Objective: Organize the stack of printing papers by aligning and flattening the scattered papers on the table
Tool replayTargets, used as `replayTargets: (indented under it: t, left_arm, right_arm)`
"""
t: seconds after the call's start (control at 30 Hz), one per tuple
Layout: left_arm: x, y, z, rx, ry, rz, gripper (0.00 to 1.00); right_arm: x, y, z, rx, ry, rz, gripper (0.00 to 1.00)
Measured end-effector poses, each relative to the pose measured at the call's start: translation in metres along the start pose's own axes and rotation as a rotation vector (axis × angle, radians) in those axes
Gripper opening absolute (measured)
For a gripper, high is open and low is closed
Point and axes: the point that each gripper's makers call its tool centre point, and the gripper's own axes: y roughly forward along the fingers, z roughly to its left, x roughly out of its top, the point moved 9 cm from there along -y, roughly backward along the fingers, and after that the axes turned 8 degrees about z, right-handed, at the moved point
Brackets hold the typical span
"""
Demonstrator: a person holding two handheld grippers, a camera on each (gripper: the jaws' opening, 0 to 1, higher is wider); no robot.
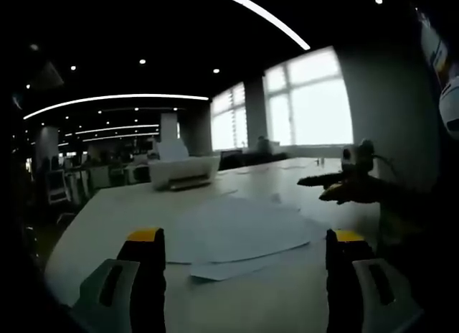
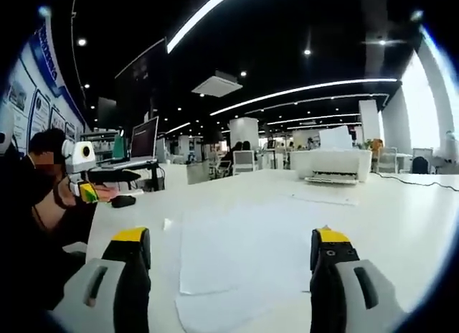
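A loose pile of white printing papers [image 1: 237, 232] lies fanned out on the white table [image 1: 107, 218], its sheets askew and one corner sticking out towards me. My left gripper [image 1: 246, 240] hovers just short of the pile, open, its yellow-tipped jaws wide apart with nothing between them. My right gripper [image 1: 343, 186] comes in from the right, low over the table. In the right gripper view the same papers [image 2: 244, 254] lie ahead, and my right gripper [image 2: 229, 237] is open and holds nothing. My left gripper [image 2: 89, 192] appears at the left edge.
A white printer [image 1: 183, 171] [image 2: 333, 165] stands at the far side of the table, a single sheet [image 2: 323, 197] in front of it. A person [image 2: 36, 204] is at the left. A monitor [image 2: 143, 139] and a mouse [image 2: 123, 201] sit on a neighbouring desk. Bright windows [image 1: 308, 100] lie beyond.
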Motion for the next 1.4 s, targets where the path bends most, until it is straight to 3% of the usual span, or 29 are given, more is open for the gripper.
replayTargets:
  t: [0.13,0.2,0.47,0.63,0.77,0.9,0.97,1.2,1.4]
  left_arm:
    - [-0.0005,0.0004,-0.0004,-0.001,0.001,-0.001,0.95]
    - [-0.0009,0.0007,-0.0005,-0.001,0.000,0.000,0.95]
    - [-0.0017,0.0006,-0.0006,0.000,-0.001,0.001,0.95]
    - [-0.0026,0.0012,-0.0007,-0.001,-0.005,0.002,0.95]
    - [-0.0027,0.0020,-0.0016,-0.004,-0.002,0.002,0.95]
    - [-0.0029,0.0024,-0.0019,-0.006,-0.004,0.003,0.95]
    - [-0.0031,0.0025,-0.0018,-0.005,-0.004,0.005,0.95]
    - [-0.0032,0.0017,-0.0015,-0.004,-0.002,0.006,0.95]
    - [-0.0018,0.0015,-0.0008,-0.004,-0.001,0.001,0.95]
  right_arm:
    - [-0.0057,0.0022,0.0006,0.002,0.027,0.101,0.88]
    - [-0.0063,0.0028,0.0032,0.035,0.028,0.098,0.84]
    - [-0.0056,0.0040,0.0031,0.014,0.052,0.091,0.87]
    - [-0.0002,0.0009,0.0069,0.047,0.131,0.012,0.87]
    - [0.0020,0.0000,0.0056,0.047,0.105,-0.011,0.89]
    - [0.0014,0.0007,0.0058,0.049,0.093,0.008,0.89]
    - [-0.0004,0.0022,0.0062,0.068,0.113,0.039,0.88]
    - [-0.0019,0.0019,0.0055,0.071,0.183,0.050,0.83]
    - [-0.0009,0.0036,0.0075,0.037,0.133,0.065,0.84]
